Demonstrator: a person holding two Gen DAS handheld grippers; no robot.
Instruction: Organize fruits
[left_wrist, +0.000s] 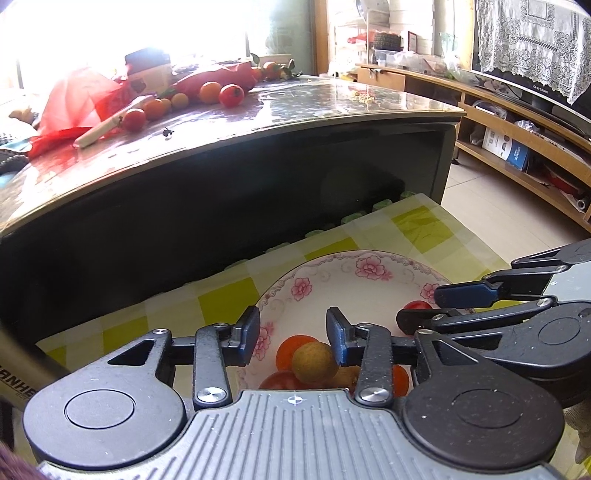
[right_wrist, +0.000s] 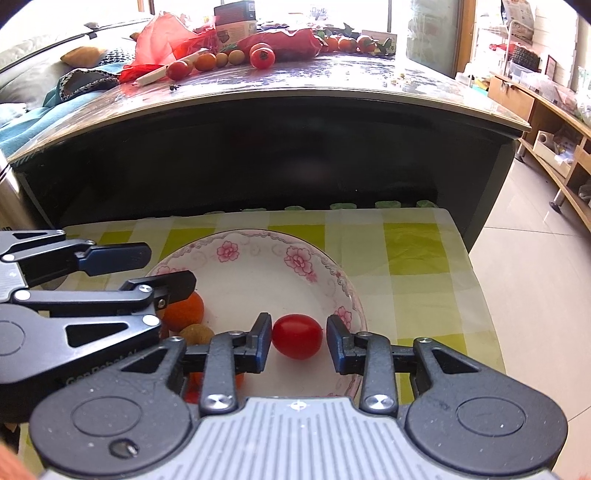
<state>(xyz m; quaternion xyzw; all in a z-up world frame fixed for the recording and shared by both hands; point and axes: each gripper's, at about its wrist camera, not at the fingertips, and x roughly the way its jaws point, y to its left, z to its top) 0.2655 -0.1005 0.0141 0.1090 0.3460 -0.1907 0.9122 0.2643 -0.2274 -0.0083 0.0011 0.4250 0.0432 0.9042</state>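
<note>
Both jaws spread over floral plate (right_wrist: 343, 291), right gripper (right_wrist: 299, 343) astride cherry tomato (right_wrist: 297, 336), perhaps touching.

We see bright window light (left_wrist: 110, 29) washing out the upper left of the frame. A dark glossy-topped table (left_wrist: 295, 110) fills the middle, with pale floor tiles (left_wrist: 480, 206) at right. A long low wooden cabinet (left_wrist: 517, 122) runs along the right edge, under a white lace cloth (left_wrist: 532, 40).

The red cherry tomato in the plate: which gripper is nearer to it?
Right. The right gripper has the red cherry tomato between its open jaws; the left gripper hovers over the other fruits.
</note>
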